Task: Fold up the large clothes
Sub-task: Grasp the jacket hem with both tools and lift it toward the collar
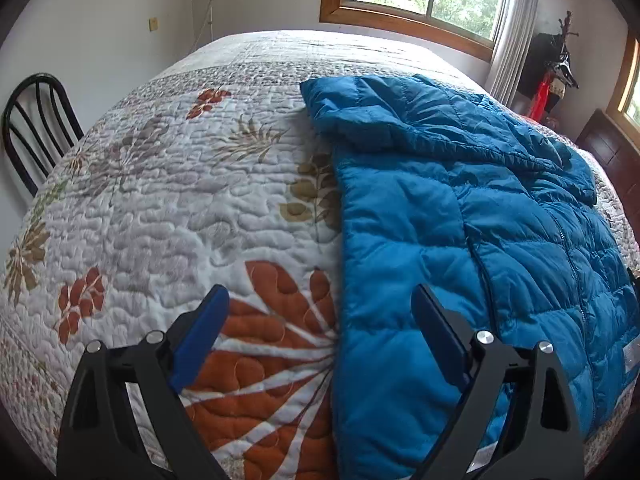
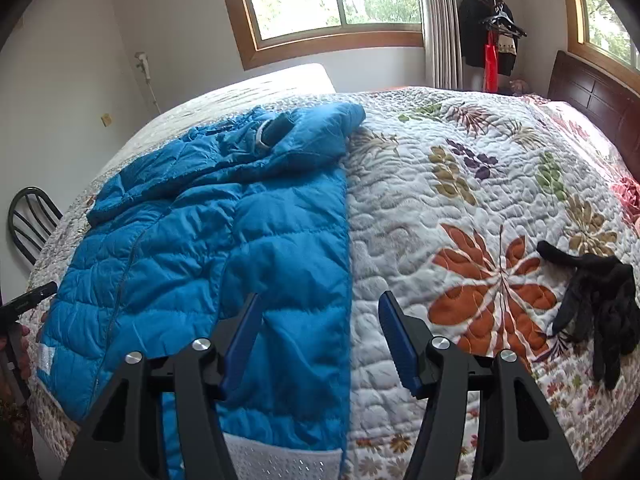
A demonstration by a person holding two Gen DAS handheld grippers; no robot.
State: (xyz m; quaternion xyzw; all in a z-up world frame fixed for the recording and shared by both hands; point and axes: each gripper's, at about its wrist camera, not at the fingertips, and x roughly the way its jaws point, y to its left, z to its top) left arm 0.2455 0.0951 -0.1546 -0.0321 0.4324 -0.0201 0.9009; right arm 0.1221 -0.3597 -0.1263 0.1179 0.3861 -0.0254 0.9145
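Two open grippers, left gripper (image 1: 320, 336) and right gripper (image 2: 320, 340), apparently just above blue jacket (image 1: 460, 220).

Home bedroom: a bed (image 2: 500, 168) under a floral quilt, wooden headboard (image 2: 592, 100), wood-framed window (image 2: 332, 4), and coat rack (image 2: 494, 28).

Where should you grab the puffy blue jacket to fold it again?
Probably the blue jacket by its bottom hem nearest you, one open gripper at each corner, coming from the bed's near edge. It lies flat with straight side edges, so that hem lifts evenly.

No text, label or number is legible anywhere.
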